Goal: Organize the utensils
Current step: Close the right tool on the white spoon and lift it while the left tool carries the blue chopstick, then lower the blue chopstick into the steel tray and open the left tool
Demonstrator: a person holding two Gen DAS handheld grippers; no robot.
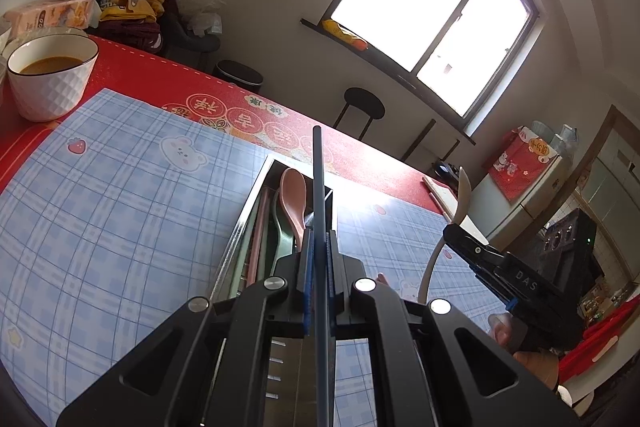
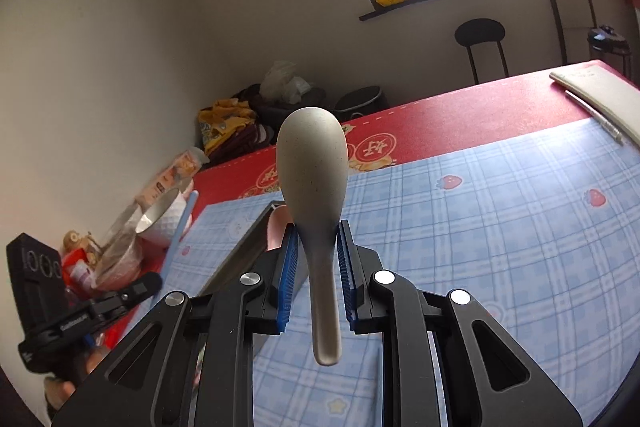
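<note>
Blue plaid mat (image 1: 120, 207) is carrying the steel utensil tray (image 1: 256, 203). Left gripper (image 1: 319, 247) is clamping a blue chopstick (image 1: 318, 187); right gripper (image 2: 317, 247) is pinching a beige ceramic spoon (image 2: 312, 167). Best lowering each lengthwise over the tray before releasing.

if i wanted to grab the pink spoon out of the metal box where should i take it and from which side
Grip the pink spoon at its bowl, from above. The bowl rides over the far end of the long metal utensil box, while its handle runs down among the green spoon and pink chopsticks, too crowded for fingers.
</note>
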